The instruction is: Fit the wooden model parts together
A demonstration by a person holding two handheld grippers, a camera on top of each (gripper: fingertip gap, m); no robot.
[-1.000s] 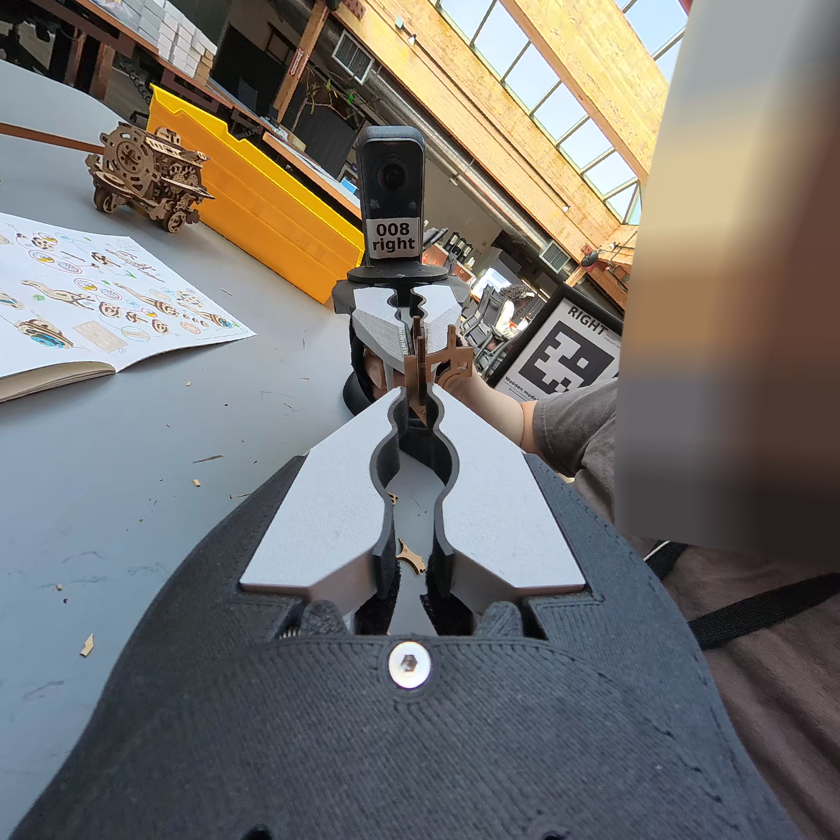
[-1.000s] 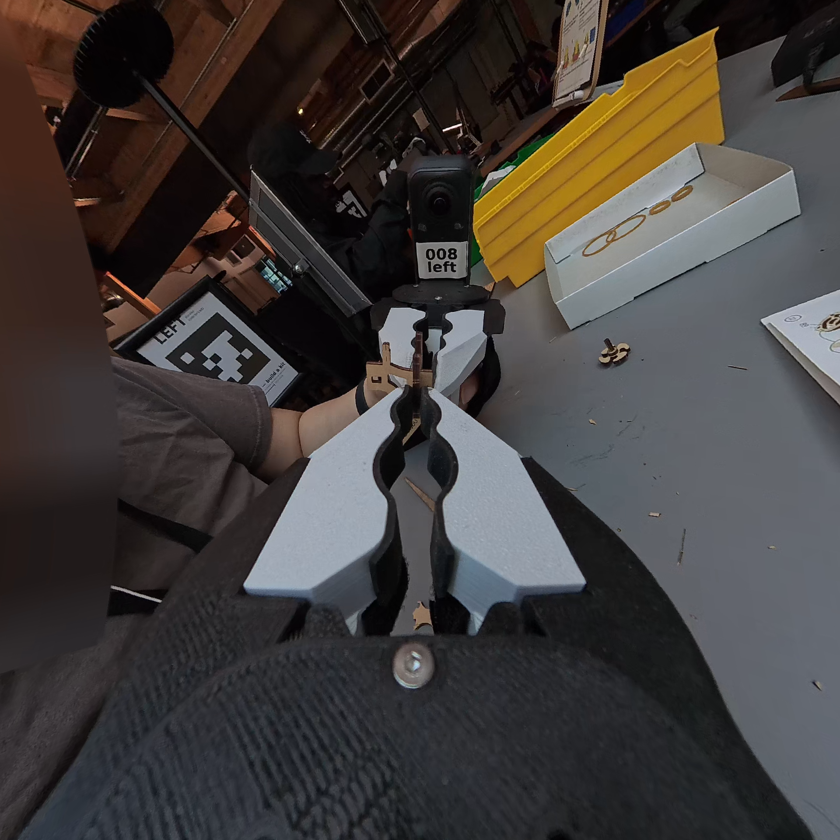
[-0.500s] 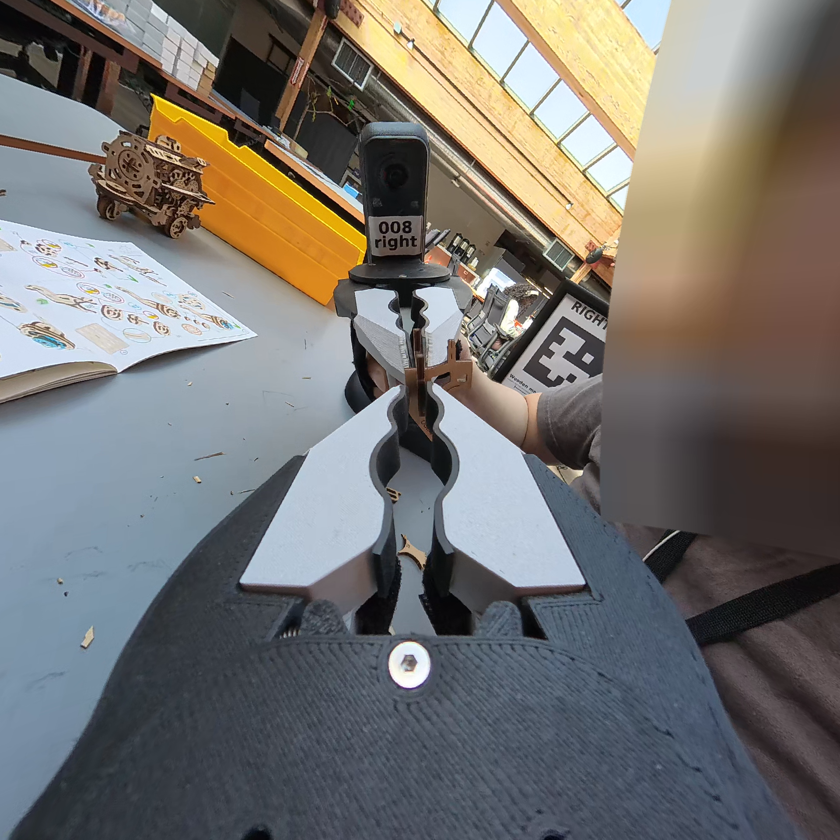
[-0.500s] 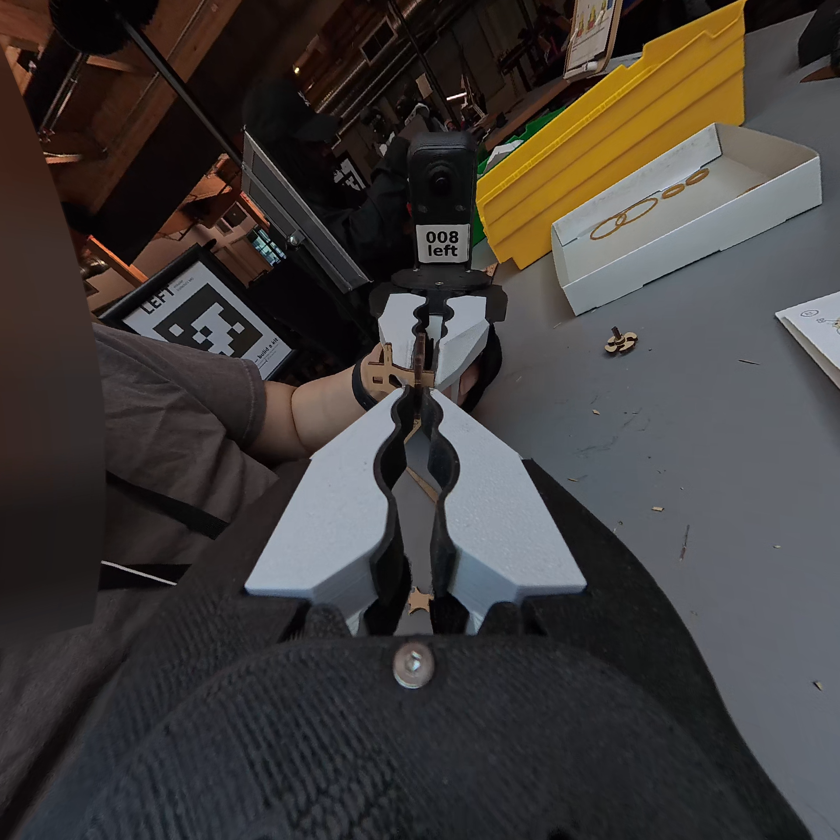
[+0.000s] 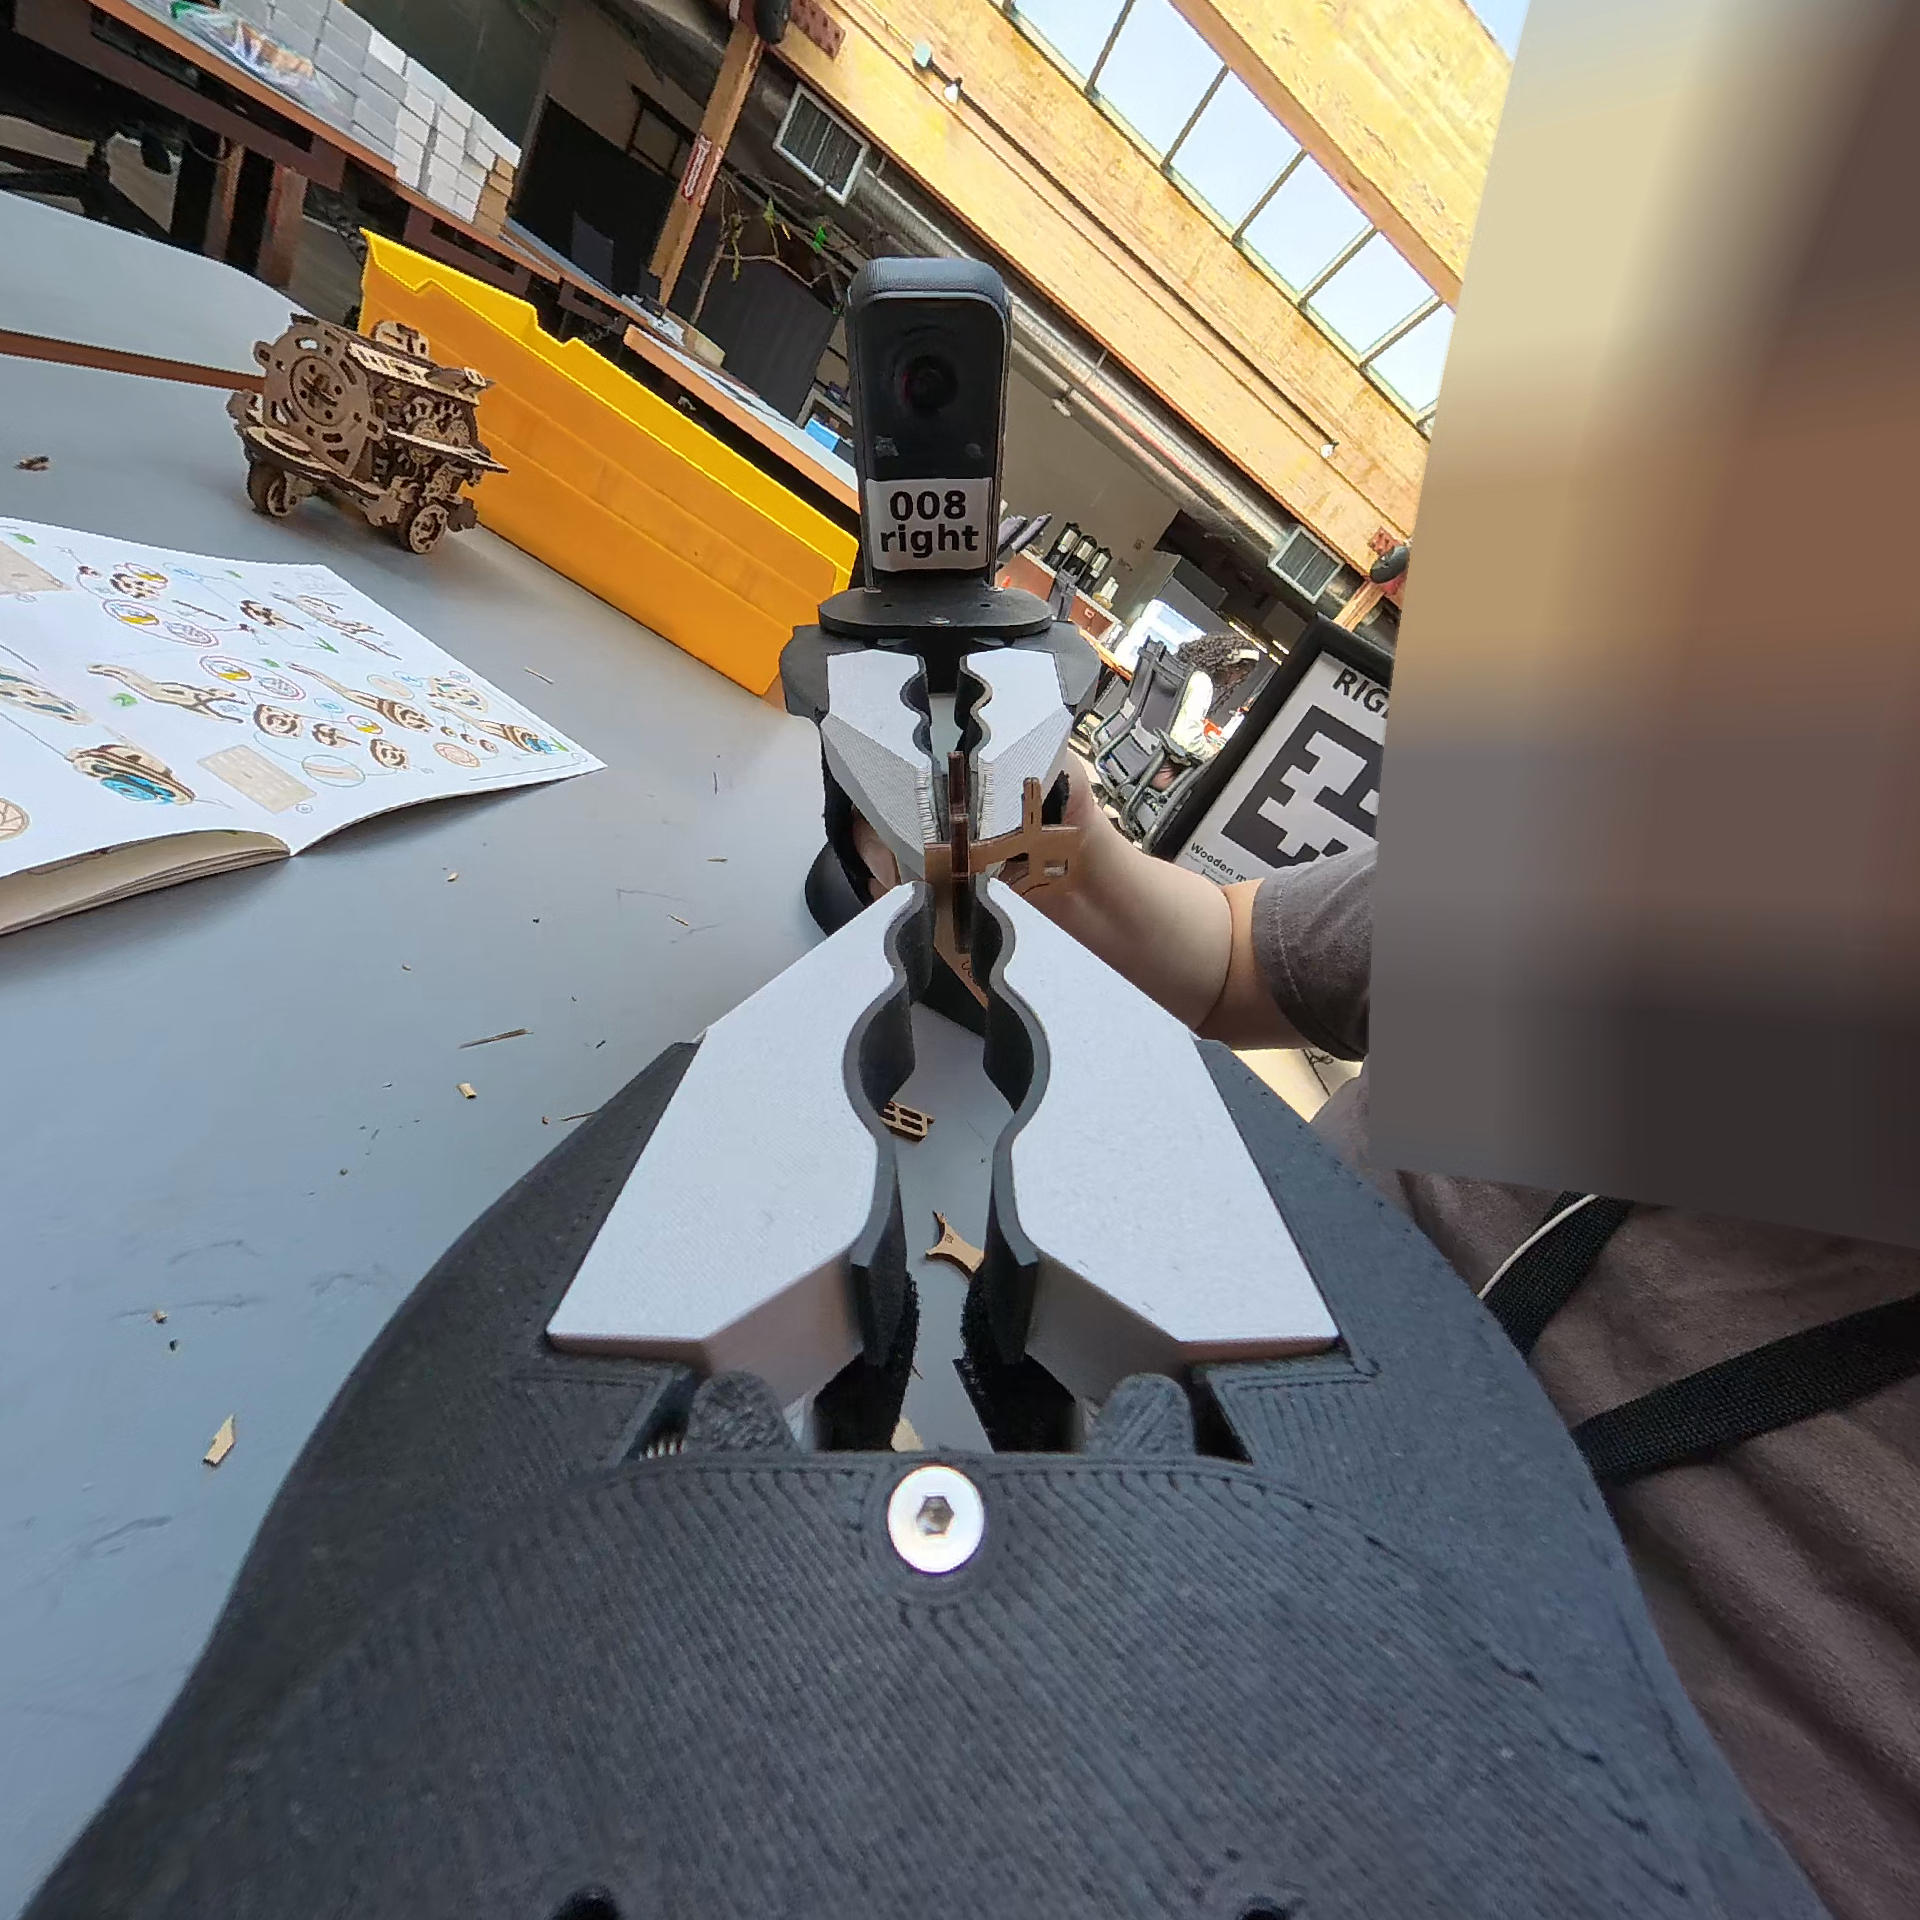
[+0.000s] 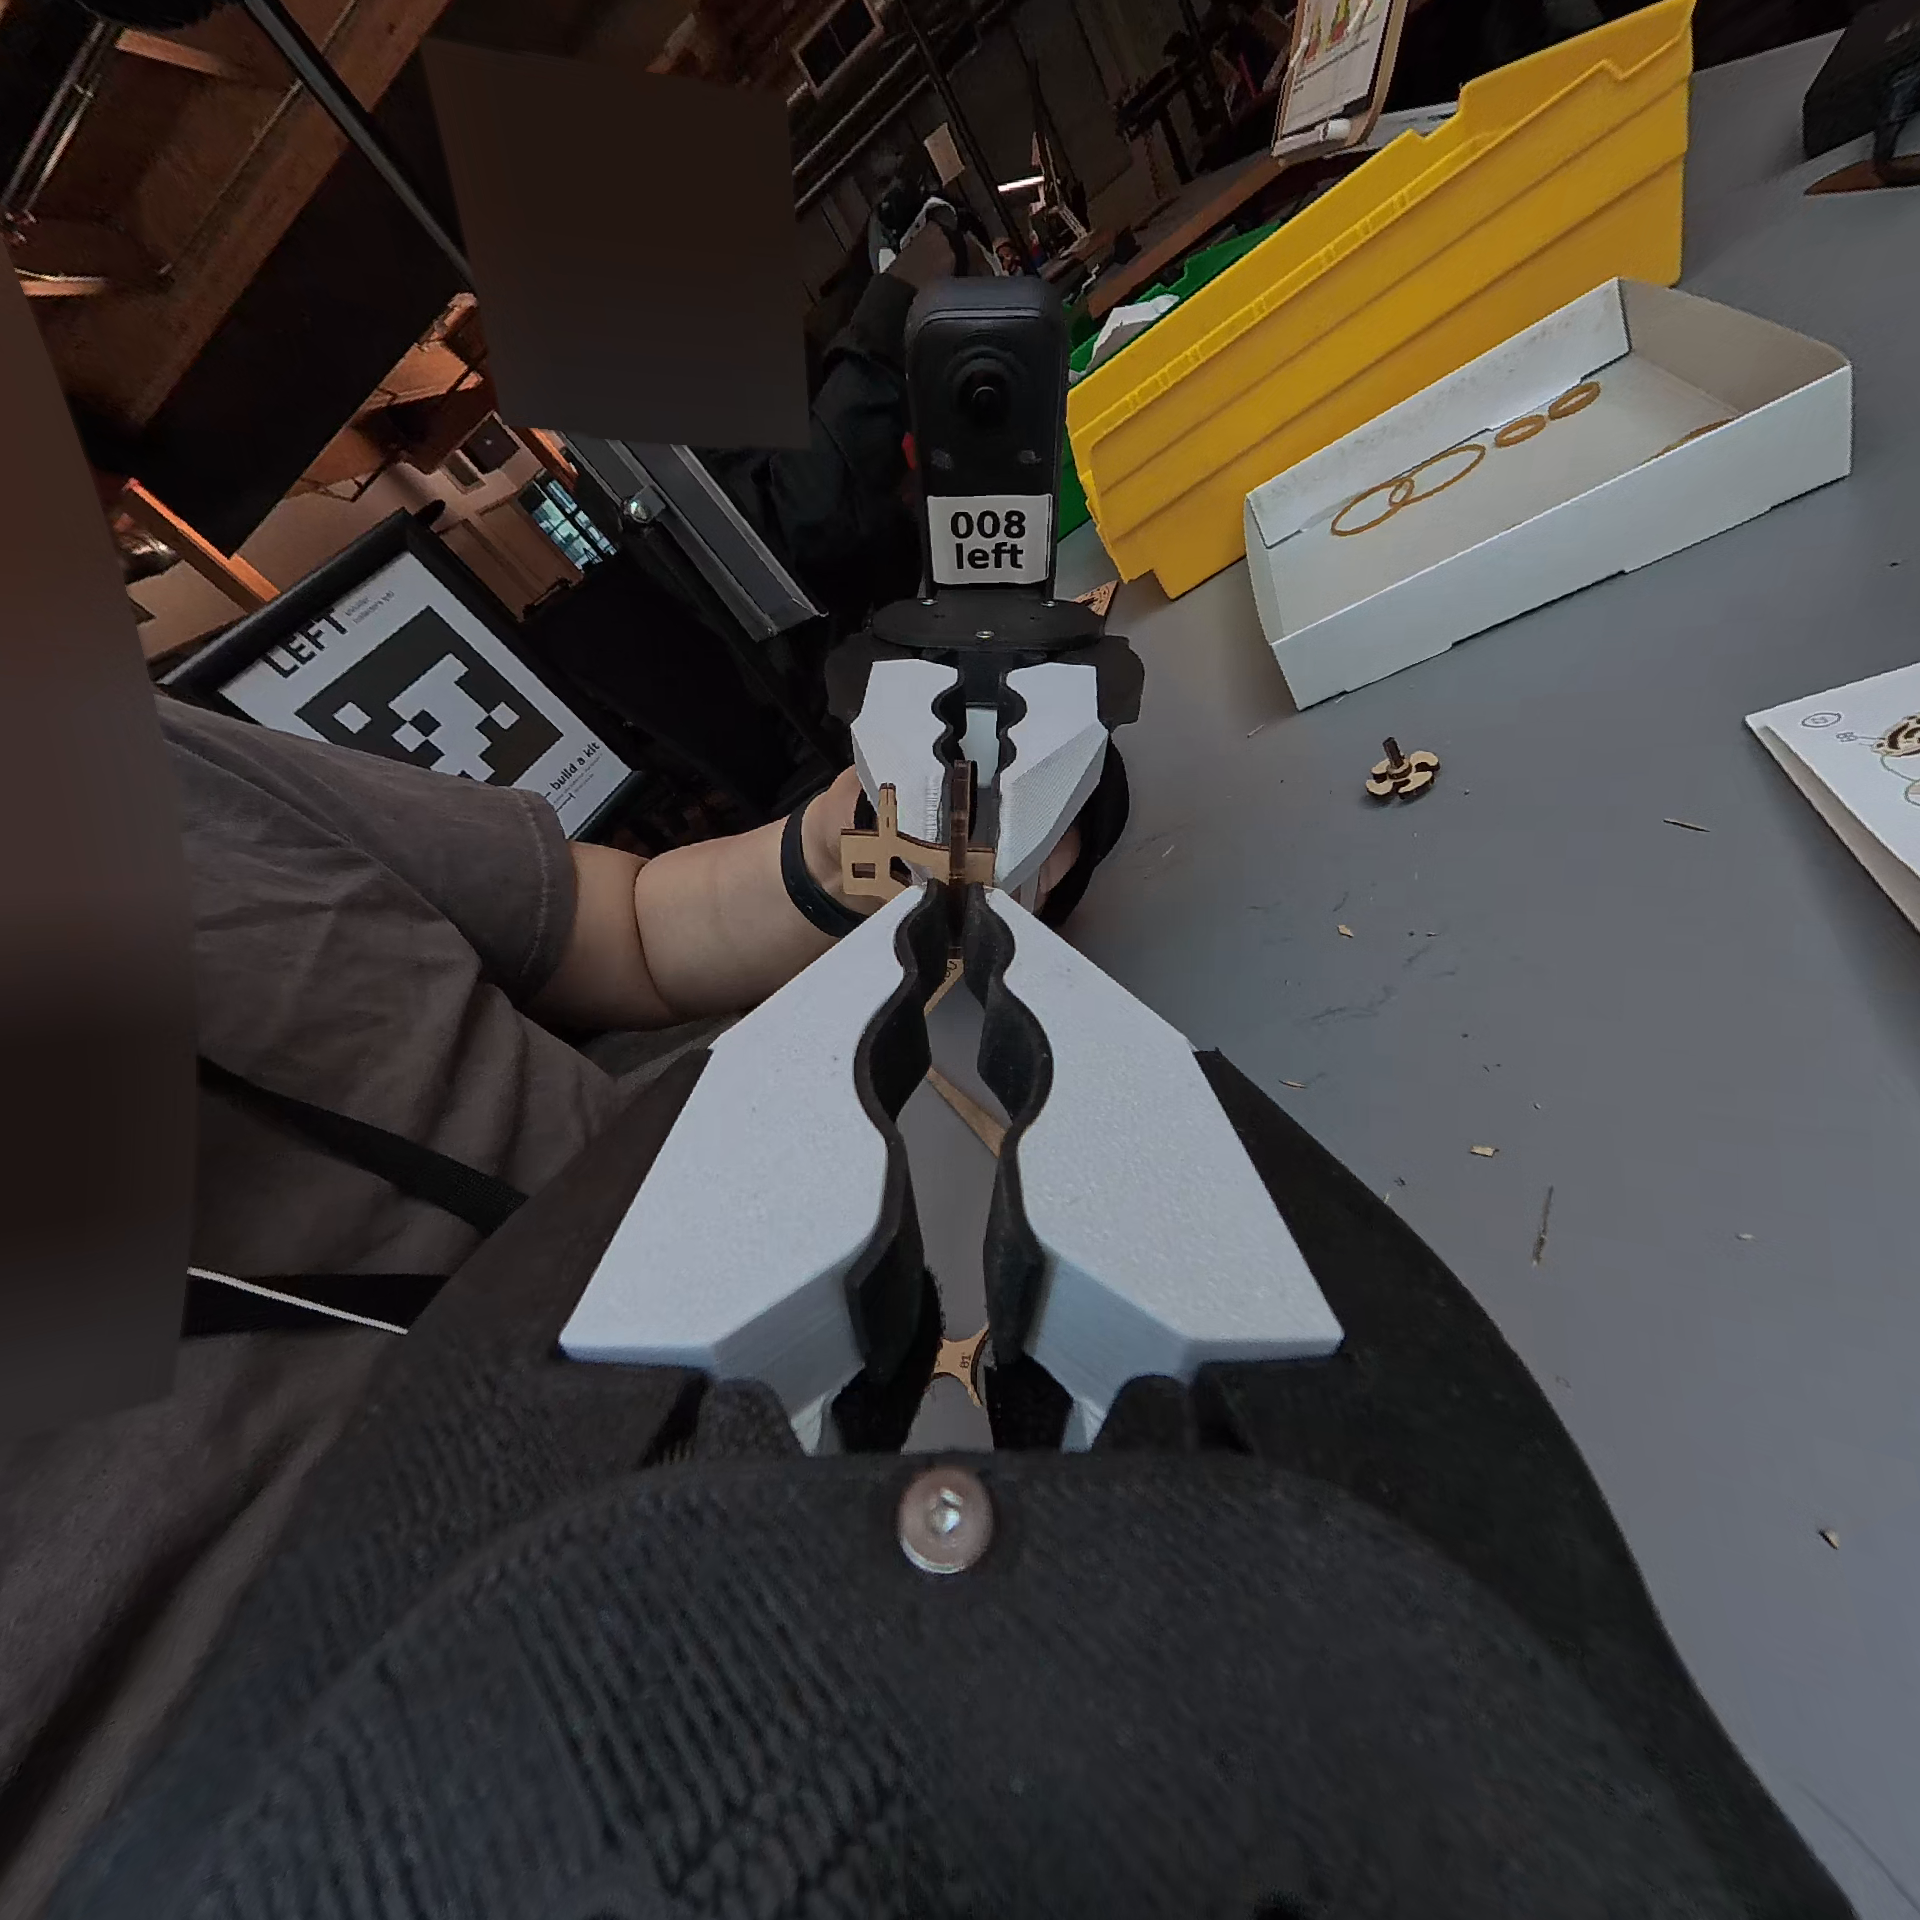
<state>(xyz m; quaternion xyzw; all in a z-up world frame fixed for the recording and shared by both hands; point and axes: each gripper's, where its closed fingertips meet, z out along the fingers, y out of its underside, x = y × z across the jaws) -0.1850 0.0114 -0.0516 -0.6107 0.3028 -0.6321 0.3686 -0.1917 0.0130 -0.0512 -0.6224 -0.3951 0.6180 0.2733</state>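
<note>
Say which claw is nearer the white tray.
Left. The left claw is roughly level with the white tray; the right claw, farther back, meets it at the wooden parts.

Bright daylight from skylights [image 5: 1278, 177] in the left view; right view dimmer, edges fisheye-warped.

Booklet [image 6: 1860, 769] cut off at the picture's right edge; wooden parts [image 5: 961, 862] partly hidden between tool tips; worktop [image 5: 260, 1091] scraps too small to identify.

— What's on the grey table [image 5: 312, 1091]?
— A yellow bin [image 6: 1382, 343], white tray [image 6: 1538, 540], open booklet [image 5: 208, 717], finished wooden model [image 5: 358, 431], a small wooden part [image 6: 1401, 771].
— Anything else?
— Scattered wood chips [image 6: 1486, 1148].
</note>
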